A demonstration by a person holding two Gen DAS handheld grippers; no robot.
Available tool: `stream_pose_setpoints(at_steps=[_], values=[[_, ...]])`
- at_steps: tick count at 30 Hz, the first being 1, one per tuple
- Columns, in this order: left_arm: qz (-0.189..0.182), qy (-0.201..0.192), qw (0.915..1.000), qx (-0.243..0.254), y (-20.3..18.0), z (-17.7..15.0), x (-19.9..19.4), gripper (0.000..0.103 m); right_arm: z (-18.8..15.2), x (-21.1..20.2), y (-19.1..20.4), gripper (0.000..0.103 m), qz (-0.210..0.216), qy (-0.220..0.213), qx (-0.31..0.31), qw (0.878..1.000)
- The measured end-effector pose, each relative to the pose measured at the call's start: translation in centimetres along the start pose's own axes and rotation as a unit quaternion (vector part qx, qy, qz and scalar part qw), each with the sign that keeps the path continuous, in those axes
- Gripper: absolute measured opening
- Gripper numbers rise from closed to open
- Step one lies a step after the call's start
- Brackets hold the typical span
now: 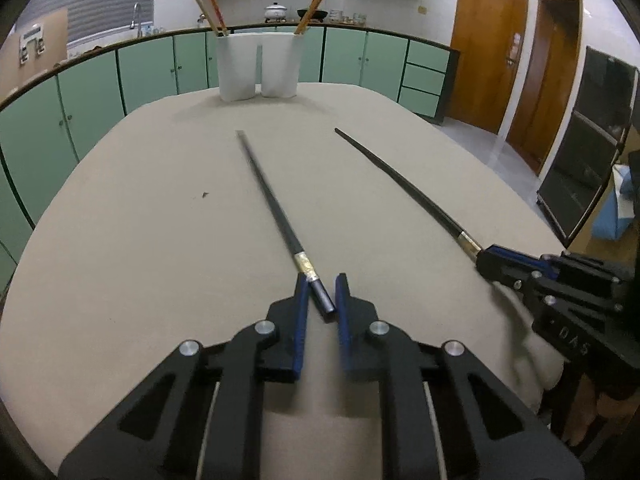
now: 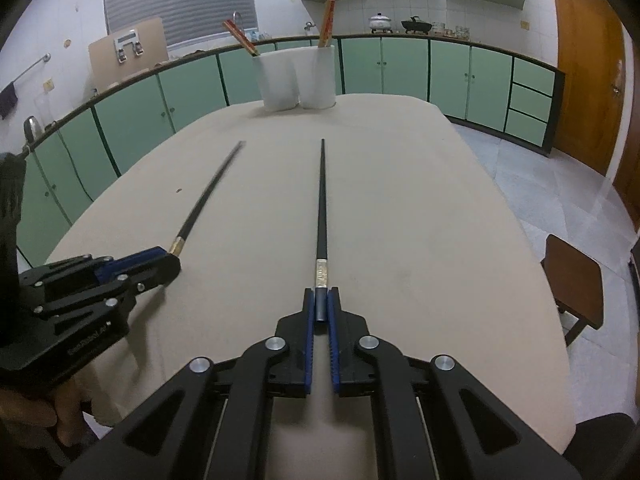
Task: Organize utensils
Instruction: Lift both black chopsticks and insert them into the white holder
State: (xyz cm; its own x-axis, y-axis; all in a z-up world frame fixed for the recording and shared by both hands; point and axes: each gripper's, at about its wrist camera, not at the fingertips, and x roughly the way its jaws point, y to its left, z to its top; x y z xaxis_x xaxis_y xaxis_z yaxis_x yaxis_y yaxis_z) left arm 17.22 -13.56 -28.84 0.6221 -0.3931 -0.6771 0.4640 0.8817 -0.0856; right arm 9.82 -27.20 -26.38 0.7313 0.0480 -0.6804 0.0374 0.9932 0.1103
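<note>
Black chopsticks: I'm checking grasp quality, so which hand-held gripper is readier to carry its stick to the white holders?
Right. The right hand-held gripper is clamped squarely on its black chopstick. The left hand-held gripper shows a gap beside its skewed chopstick. The white holders stand ahead.

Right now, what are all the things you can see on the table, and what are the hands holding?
black chopsticks: 2, black with gold bands; one between the left fingers, one in the right
white cups: 2, white, side by side at the table's far end
wooden chopsticks: several, brown and red, standing in the cups
table: 1, beige
left hand-held gripper: black and blue, slightly open around its chopstick
right hand-held gripper: black and blue, closed on its chopstick
</note>
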Motion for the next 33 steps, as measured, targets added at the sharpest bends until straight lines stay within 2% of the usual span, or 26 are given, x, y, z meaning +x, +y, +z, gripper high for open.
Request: stream_pose_setpoints(at_steps=[6,12,15,17,24,29,33], values=[[-0.006,-0.004,1.0000,0.000,0.2,-0.6,-1.2,0.008,-0.2,-0.3,0.4,0.013,0.006,-0.001,-0.009,1.000],[-0.001,-0.008,0.9999,0.011,0.1,-1.0,-0.8,0.008,-0.2,-0.1,0.2,0.013,0.002,0.001,-0.005,1.000],[0.000,-0.018,0.9997,0.016,-0.1,-1.0,-1.0,0.007,-0.1,-0.2,0.4,0.007,0.000,0.004,-0.013,1.000],[-0.004,-0.022,0.9996,0.015,0.0,-0.8,-1.4,0.006,0.1,-0.5,0.4,0.007,0.000,0.002,-0.011,1.000],[-0.009,-0.057,0.9983,0.000,-0.1,2.1,-5.8,0.006,2.4,-4.5,0.4,0.007,0.008,-0.029,0.001,1.000],[-0.008,-0.086,0.9962,0.005,0.2,5.0,-9.4,0.006,6.2,-8.3,0.0,0.007,0.011,-0.054,-0.001,0.998],[-0.012,-0.096,0.9953,0.006,1.1,7.9,-11.5,0.006,9.8,-10.4,-0.1,0.006,0.018,-0.057,-0.021,0.998]])
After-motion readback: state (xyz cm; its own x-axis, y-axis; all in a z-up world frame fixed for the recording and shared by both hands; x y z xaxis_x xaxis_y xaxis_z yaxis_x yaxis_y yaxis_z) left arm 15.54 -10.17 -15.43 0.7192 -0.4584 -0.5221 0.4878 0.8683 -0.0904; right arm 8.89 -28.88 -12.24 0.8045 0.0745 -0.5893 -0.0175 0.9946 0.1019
